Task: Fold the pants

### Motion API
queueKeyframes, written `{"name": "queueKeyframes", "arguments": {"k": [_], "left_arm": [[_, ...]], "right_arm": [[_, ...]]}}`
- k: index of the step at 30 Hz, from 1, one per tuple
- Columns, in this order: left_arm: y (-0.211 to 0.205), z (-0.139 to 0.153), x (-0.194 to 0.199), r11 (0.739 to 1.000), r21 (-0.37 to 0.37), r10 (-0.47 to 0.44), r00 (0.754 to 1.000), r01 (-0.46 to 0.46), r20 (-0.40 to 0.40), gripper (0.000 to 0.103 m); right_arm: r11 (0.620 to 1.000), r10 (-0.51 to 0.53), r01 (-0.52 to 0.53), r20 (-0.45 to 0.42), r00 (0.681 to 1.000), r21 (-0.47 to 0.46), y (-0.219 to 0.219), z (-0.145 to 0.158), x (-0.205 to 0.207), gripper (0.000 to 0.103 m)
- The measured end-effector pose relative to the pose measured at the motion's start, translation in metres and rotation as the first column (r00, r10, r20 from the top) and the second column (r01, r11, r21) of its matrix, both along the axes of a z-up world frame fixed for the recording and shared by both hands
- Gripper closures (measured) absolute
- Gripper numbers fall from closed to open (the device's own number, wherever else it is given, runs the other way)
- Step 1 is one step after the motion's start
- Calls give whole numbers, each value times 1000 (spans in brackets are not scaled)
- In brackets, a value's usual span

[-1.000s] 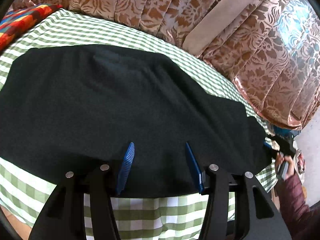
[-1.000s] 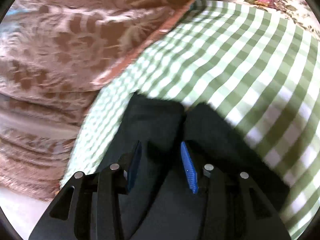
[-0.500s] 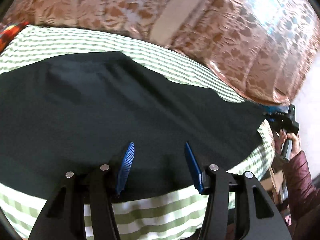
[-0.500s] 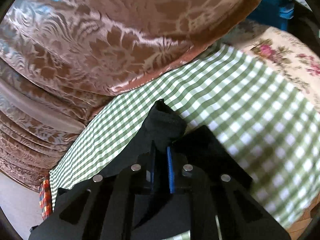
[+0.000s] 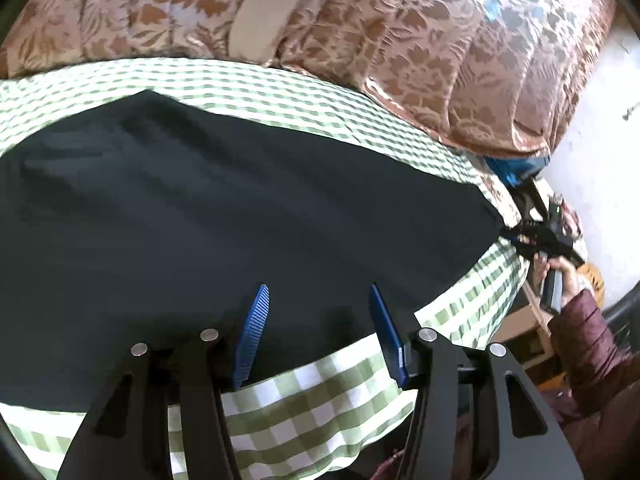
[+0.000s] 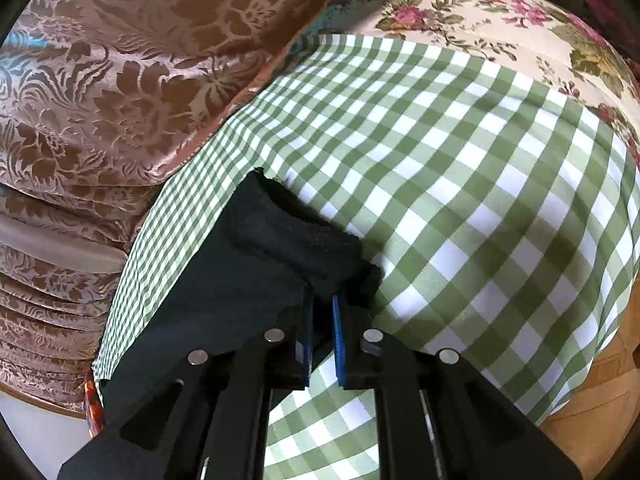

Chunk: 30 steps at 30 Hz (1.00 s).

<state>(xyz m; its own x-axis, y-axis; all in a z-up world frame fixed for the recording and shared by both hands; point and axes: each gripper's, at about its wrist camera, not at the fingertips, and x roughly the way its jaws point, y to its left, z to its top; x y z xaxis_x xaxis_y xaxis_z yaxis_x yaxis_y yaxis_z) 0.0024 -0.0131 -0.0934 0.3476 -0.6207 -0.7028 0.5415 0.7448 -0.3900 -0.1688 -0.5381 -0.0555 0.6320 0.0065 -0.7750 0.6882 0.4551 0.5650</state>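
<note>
Black pants (image 5: 240, 220) lie spread across a green checked cloth (image 5: 320, 400). My left gripper (image 5: 319, 290) hovers over their near edge, its blue fingers (image 5: 256, 320) apart with only flat fabric behind the gap. At the far right of the left wrist view a hand (image 5: 560, 272) in a maroon sleeve holds my right gripper (image 5: 510, 236) at the pants' end corner. In the right wrist view the right gripper (image 6: 322, 300) is shut on a bunched fold of the pants (image 6: 280, 248), which rises off the checked cloth (image 6: 440, 200).
A brown patterned curtain (image 5: 400, 40) hangs close behind the far edge and fills the left of the right wrist view as the curtain (image 6: 120, 60). A floral cloth (image 6: 500, 20) lies beyond the checked one. A blue object (image 5: 516, 168) sits past the right end. Wooden floor (image 6: 592, 400) shows below the cloth's edge.
The right gripper's jaws went from apart over the pants' end to shut on it and drew it up and back. The left gripper swung right along the near edge, still open.
</note>
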Motion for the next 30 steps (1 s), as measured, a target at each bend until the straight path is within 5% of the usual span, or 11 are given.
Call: {"name": "queueKeyframes", "arguments": {"k": [3, 6, 15, 22, 24, 26, 30], "left_arm": [[-14, -3, -5, 998, 45, -45, 999, 45, 10, 52], [-25, -9, -10, 994, 69, -88, 996, 87, 11, 52], [-42, -11, -18, 983, 51, -176, 984, 175, 18, 44], [-45, -17, -19, 978, 63, -203, 979, 200, 30, 44], [-45, -19, -18, 977, 60, -206, 978, 204, 30, 44], [-44, -21, -15, 978, 68, -199, 979, 197, 33, 54], [-37, -20, -11, 983, 60, -177, 983, 174, 45, 103]], "right_arm": [[999, 9, -10, 42, 999, 44, 1, 1, -3, 90], [990, 29, -46, 127, 991, 134, 15, 2, -6, 57], [914, 212, -293, 286, 935, 281, 108, 1, 11, 60], [863, 318, -395, 269, 909, 316, 150, -9, 42, 70], [863, 322, -397, 266, 909, 313, 154, -10, 47, 82], [864, 339, -405, 248, 907, 300, 158, -11, 53, 95], [873, 360, -417, 242, 901, 254, 161, -3, 49, 97]]}}
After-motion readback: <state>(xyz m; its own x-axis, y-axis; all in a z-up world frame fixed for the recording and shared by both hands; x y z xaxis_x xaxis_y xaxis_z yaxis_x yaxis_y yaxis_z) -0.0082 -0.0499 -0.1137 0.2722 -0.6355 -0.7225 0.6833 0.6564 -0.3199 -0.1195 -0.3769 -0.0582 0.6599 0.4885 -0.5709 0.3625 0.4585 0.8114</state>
